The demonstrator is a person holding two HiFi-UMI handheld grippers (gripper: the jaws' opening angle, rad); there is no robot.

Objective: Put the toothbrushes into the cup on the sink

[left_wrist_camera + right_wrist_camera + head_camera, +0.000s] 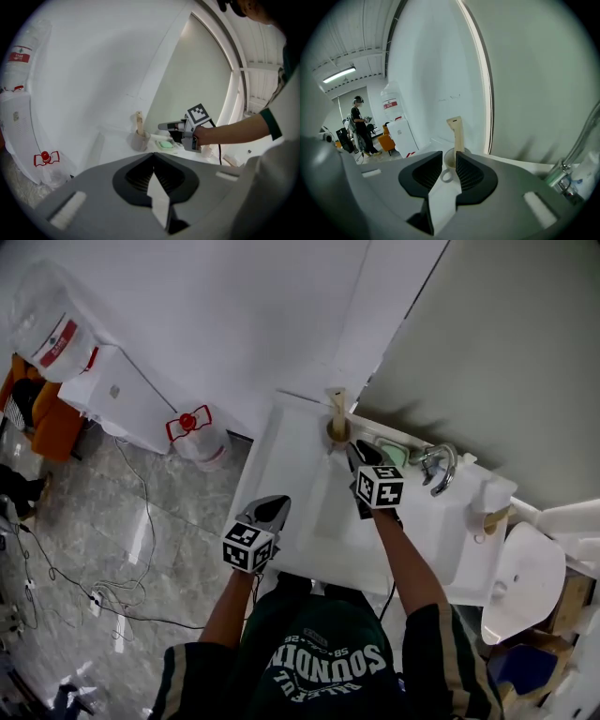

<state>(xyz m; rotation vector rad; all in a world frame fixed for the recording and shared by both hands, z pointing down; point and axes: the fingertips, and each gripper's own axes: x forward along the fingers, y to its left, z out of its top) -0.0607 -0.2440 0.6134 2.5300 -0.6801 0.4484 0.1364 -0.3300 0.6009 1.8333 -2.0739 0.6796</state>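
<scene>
Left gripper [153, 158]: grey jaws shut tight, ribbed black pads meeting, nothing between them; it hung by the front left edge of the sink
Sink [291, 456]: white, smooth, rectangular, with a flat ledge along the wall
Right gripper [449, 157]: jaws parted by a narrow gap, ribbed pads gripping nothing; the cup showed through the gap, just past the tips
Cup [448, 164]: pale, round, small loop handle on the near side; stood at the back left corner of the sink ledge, close to the wall
Cup contents: one toothbrush [456, 133] visible, flat pale wooden handle, near upright, squared end uppermost
Soap dish [389, 454]: green, rounded rectangle, on the ledge between cup and tap; contents could not be made out
Tap [439, 468]: chrome, curved, shiny
Floor [141, 549]: grey marbled tiles, glossy, thin cables trailing over them
Water bottle [202, 439]: clear plastic, red fitting on top, on the floor beside the wall, left of the sink
</scene>
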